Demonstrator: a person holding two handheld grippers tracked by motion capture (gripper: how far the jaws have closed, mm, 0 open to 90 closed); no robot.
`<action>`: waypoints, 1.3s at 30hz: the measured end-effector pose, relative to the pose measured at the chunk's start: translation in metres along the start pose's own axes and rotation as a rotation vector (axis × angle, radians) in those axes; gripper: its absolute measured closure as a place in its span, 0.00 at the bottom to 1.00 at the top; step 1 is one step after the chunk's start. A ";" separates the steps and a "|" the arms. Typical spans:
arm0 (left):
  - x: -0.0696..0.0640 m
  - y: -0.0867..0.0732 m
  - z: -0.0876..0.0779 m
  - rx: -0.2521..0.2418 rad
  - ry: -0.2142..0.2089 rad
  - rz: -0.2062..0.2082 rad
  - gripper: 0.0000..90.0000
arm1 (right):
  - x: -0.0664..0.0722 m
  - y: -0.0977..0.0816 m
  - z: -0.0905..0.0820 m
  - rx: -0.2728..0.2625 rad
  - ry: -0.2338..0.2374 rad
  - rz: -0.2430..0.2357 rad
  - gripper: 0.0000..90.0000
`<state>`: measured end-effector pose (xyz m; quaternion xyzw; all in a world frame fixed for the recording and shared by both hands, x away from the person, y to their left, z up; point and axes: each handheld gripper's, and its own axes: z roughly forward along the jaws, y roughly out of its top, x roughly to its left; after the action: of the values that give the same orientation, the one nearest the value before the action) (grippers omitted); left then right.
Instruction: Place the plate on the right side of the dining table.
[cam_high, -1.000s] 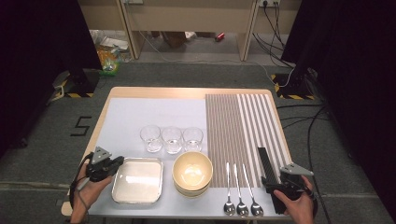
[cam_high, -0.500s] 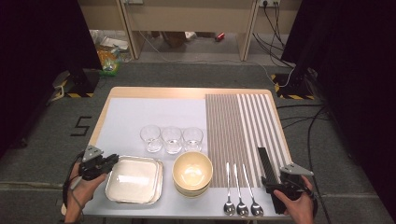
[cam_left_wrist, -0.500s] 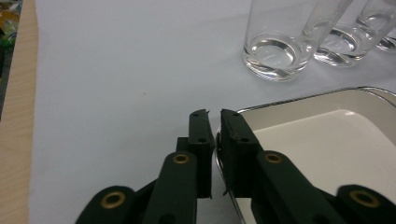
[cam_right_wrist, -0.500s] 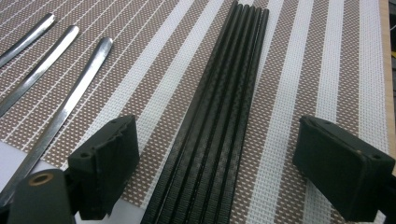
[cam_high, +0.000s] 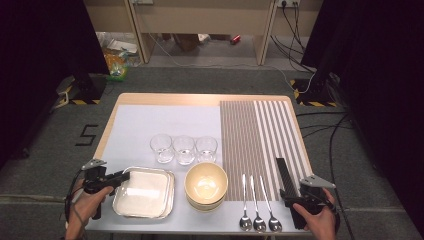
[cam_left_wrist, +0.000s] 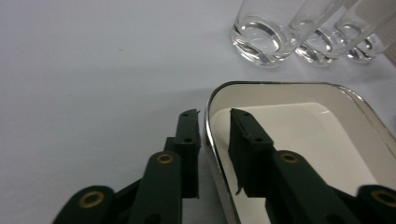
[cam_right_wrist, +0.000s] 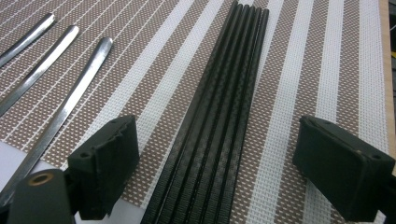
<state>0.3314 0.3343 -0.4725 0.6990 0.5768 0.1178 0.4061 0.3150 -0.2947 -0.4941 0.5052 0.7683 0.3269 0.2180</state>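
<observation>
I count one square glass dish (cam_high: 144, 193) with a chrome rim, sitting at the near left of the surface (cam_high: 135, 125), its sides lined up with the surface's edges. My left tongs (cam_high: 125, 176) straddle its left rim from the left, one jaw inside the dish and one outside; in the left gripper view (cam_left_wrist: 215, 140) the jaws have just been opening, and the pads stand clear of the rim, so nothing is gripped. Just right of the dish sits one stack of cream bowls (cam_high: 206, 185). Behind it stand three clear glasses (cam_high: 184, 149) in a row. Farther right, three spoons (cam_high: 258, 202) lie on the striped mat (cam_high: 260, 135), handles pointing away from me. My right tongs (cam_right_wrist: 215, 163) hang released over one bundle of black chopsticks (cam_right_wrist: 219, 116), long axis running away.
</observation>
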 end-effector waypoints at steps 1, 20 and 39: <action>0.000 0.001 0.000 0.001 0.000 -0.004 0.87 | 0.000 0.000 0.000 0.000 0.000 0.002 0.16; -0.014 0.021 -0.011 -0.168 0.009 0.061 0.96 | 0.000 0.000 0.000 0.001 0.001 0.003 0.16; -0.039 0.058 -0.041 -0.269 -0.042 0.147 0.96 | -0.002 0.001 -0.001 -0.004 0.003 0.009 0.19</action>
<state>0.3352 0.3163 -0.3936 0.6808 0.4945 0.2088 0.4983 0.3154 -0.2963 -0.4929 0.5077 0.7658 0.3301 0.2166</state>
